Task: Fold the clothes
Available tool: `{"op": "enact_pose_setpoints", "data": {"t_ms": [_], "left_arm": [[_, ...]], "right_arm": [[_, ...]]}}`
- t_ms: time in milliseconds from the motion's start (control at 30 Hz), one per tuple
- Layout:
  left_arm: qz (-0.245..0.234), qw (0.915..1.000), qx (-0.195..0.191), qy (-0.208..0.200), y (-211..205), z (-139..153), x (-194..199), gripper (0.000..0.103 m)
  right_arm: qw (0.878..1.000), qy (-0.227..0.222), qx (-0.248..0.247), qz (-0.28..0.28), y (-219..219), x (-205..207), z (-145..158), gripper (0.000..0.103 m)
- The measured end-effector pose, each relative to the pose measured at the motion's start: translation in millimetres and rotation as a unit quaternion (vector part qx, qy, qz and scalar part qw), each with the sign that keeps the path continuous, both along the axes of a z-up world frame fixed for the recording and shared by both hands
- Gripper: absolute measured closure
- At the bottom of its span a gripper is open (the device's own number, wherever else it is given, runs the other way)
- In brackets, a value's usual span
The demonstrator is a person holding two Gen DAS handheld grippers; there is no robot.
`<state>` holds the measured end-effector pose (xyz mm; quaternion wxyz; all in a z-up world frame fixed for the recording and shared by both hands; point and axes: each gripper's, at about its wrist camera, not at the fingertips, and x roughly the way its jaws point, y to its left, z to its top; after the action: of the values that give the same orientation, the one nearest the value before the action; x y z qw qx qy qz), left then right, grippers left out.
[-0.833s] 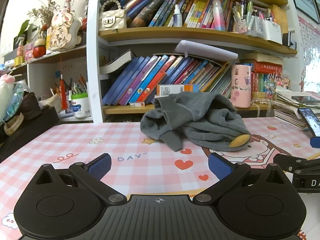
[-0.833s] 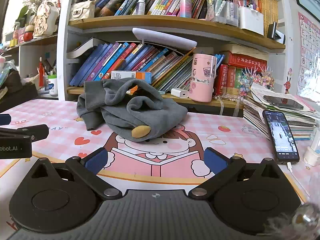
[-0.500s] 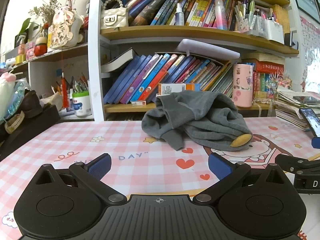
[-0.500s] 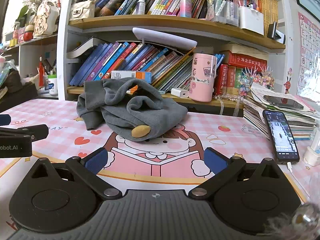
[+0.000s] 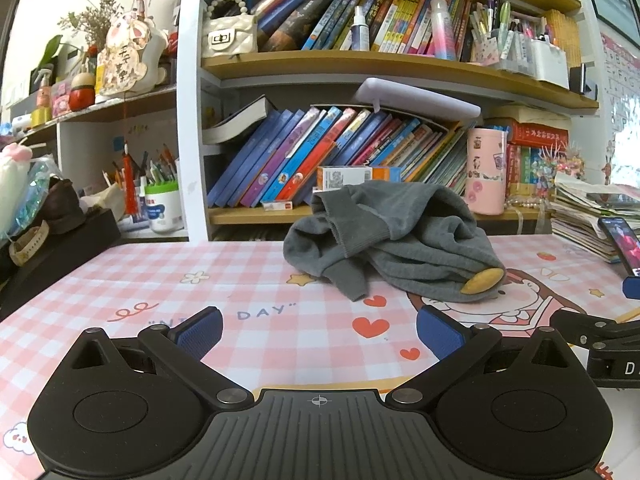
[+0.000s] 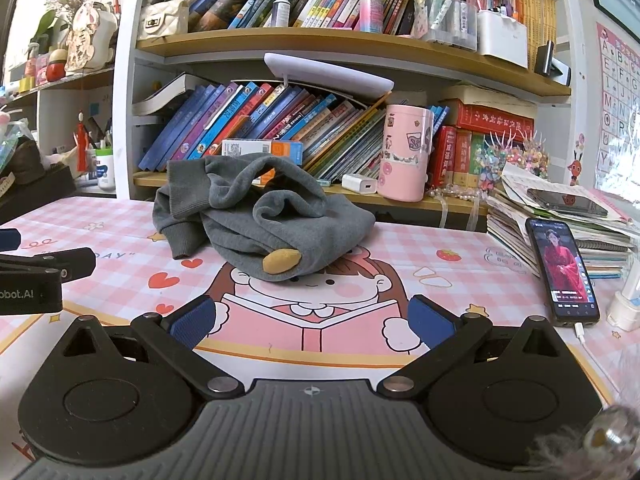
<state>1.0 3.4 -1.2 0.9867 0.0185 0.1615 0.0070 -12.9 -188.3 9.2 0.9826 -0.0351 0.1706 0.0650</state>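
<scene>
A crumpled grey sweater (image 5: 396, 236) (image 6: 264, 216) with a small yellow-brown patch (image 5: 482, 281) lies in a heap on the pink checked table mat (image 5: 160, 280), near the bookshelf. My left gripper (image 5: 318, 330) stands open above the mat, short of the sweater and a little to its left, with nothing between its blue pads. My right gripper (image 6: 312, 320) is also open and empty, in front of the sweater over the cartoon girl print. Each gripper's side shows in the other's view: the right gripper (image 5: 600, 344) and the left gripper (image 6: 36, 280).
A bookshelf (image 5: 360, 208) full of books stands right behind the sweater, with a pink cup (image 6: 404, 152) on its low shelf. A phone (image 6: 562, 270) leans on a stack of papers (image 6: 560, 216) at the right. A black box (image 5: 52, 248) with clutter lines the left edge.
The left wrist view has shifted slightly, so the sweater sits a little higher and further right in it. The right gripper has stayed still. Both stay open.
</scene>
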Motion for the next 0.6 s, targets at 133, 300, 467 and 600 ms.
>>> {"op": "enact_pose_setpoints", "data": {"t_ms": [133,300,467,600], "left_arm": [[0.0,1.0,0.0,0.0,-0.5,0.1,-0.2,0.0],[0.0,1.0,0.0,0.0,-0.6,0.9,0.3,0.0],[-0.001,1.0,0.0,-0.001,0.6,-0.4,0.2,0.0],[-0.001,1.0,0.001,0.001,-0.4,2.0,0.9,0.0]], "right_arm": [[1.0,0.0,0.0,0.0,-0.5,0.0,0.9,0.0],[1.0,0.0,0.0,0.0,-0.5,0.2,0.5,0.0],[1.0,0.001,0.0,0.0,-1.1,0.3,0.4,0.0],[1.0,0.001,0.001,-0.001,-0.4,0.4,-0.2,0.0]]}}
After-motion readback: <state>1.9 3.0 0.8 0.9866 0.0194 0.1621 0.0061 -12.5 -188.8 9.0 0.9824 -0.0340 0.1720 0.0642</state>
